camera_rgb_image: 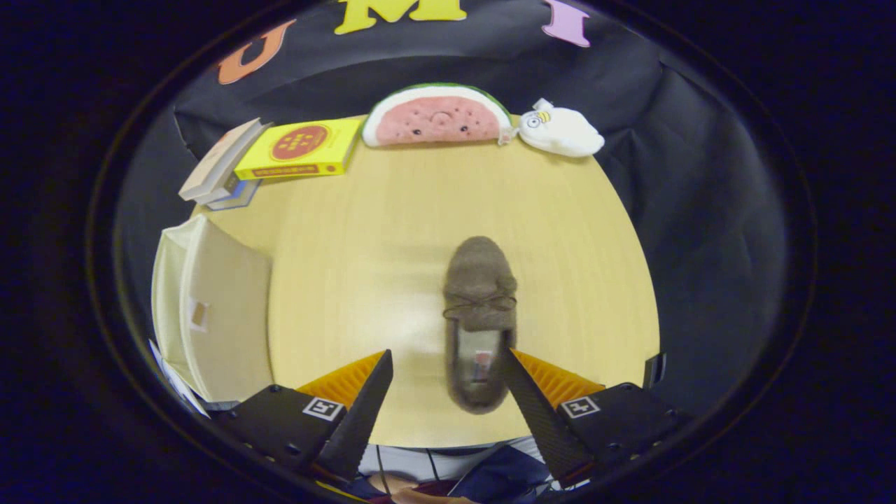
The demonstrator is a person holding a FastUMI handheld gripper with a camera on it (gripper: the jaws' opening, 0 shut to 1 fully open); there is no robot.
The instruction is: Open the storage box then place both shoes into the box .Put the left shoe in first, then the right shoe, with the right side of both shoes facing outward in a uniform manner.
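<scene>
One fuzzy brown-grey shoe (480, 308) with a small bow lies on the wooden table (392, 231), toe pointing away from me and heel nearest the fingers. My gripper (446, 358) hangs above the table's near edge with its fingers spread wide and nothing between them. The shoe's heel end sits just inside the right finger (521, 392), partly covered by it. A beige storage box (210, 308) stands to the left of the left finger, with its lid or flap raised and its pale inner face turned toward the shoe.
At the table's far edge lie a stack of books (231, 168) topped by a yellow one (302, 148), a watermelon-slice cushion (437, 117) and a white plush toy (562, 131). A person's clothing (448, 476) shows below the fingers. Bare tabletop stretches between box and shoe.
</scene>
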